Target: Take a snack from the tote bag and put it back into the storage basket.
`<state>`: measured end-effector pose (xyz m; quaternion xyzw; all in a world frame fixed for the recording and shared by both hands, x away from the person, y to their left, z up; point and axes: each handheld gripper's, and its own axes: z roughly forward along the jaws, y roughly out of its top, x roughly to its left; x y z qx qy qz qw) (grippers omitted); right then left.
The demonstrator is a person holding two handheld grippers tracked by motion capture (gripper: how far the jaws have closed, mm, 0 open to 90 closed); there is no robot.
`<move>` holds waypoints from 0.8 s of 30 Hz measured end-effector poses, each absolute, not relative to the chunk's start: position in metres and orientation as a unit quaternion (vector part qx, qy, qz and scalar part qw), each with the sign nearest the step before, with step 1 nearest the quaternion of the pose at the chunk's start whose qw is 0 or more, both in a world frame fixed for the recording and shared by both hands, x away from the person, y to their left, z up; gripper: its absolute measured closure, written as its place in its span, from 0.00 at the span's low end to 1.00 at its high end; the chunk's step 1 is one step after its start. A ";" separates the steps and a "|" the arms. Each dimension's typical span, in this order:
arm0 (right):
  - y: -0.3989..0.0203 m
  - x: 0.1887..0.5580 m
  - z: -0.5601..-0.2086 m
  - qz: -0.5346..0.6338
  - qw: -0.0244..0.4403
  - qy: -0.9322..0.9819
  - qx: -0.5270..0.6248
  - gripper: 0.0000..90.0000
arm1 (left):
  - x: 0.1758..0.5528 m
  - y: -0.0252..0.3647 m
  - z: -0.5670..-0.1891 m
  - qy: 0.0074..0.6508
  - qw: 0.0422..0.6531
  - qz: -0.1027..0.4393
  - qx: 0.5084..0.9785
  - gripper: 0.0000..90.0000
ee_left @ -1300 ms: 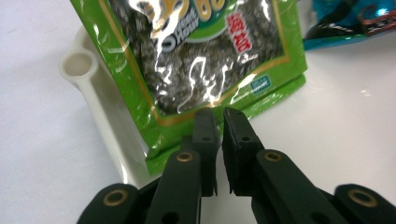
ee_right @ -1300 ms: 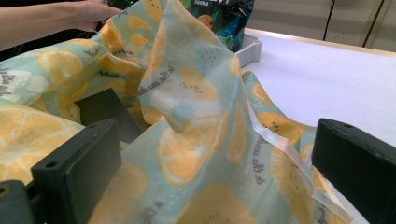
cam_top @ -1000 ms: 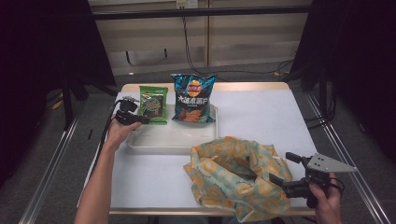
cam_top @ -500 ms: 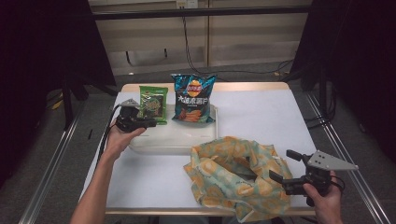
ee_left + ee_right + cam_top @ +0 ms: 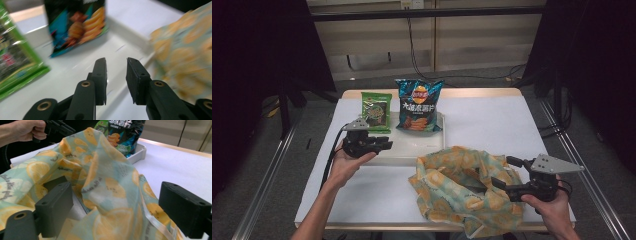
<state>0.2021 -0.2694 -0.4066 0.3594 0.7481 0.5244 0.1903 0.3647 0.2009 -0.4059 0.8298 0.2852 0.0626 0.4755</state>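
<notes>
At the lower right of the high view, the right claw (image 5: 501, 172) sits at the edge of a lemon-print cloth bag (image 5: 462, 187) that lies crumpled on the white-covered bench (image 5: 492, 120). Its jaws stand wide, one on each side of a raised fold of the bag, and have just been closing a little; in the right gripper view the cloth rises between the right claw (image 5: 117, 207) and its jaws, but the pads do not yet press on it.

The left claw (image 5: 382, 143), left of centre in the high view, hangs over the near left rim of a white tray (image 5: 412, 152). Its jaws are narrow with a small gap and hold nothing, and they have just been opening a little; the left gripper view shows bare tray between them at the left claw (image 5: 116, 61).

The step in hand looks like getting hold of the bag so that the snacks can go into it. The next move likely calls for the right claw to pinch the fold and lift it to open the mouth, while the left claw opens wider and goes for a packet.

Counted: one cloth bag; one tray; two snack packets standing at the far side of the tray, a green packet (image 5: 376, 111) to the left and a blue chip bag (image 5: 418, 104) to its right; two claws.
</notes>
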 end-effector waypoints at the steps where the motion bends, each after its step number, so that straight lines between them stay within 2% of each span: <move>1: -0.267 0.203 -0.405 0.522 0.186 0.751 0.357 0.15 | 0.357 0.196 -0.401 0.275 0.474 0.075 0.833 0.78; 6: -0.258 0.206 -0.407 0.523 0.178 0.755 0.353 0.19 | 0.341 0.186 -0.398 0.256 0.492 0.062 0.830 0.78; 11: -0.254 0.207 -0.417 0.511 0.176 0.764 0.354 0.23 | 0.322 0.175 -0.396 0.236 0.506 0.056 0.828 0.74; 20: -0.251 0.208 -0.428 0.482 0.175 0.781 0.355 0.21 | 0.298 0.150 -0.379 0.187 0.537 0.037 0.822 0.72; 24: -0.247 0.207 -0.430 0.471 0.177 0.790 0.350 0.32 | 0.294 0.136 -0.381 0.165 0.545 0.018 0.822 0.73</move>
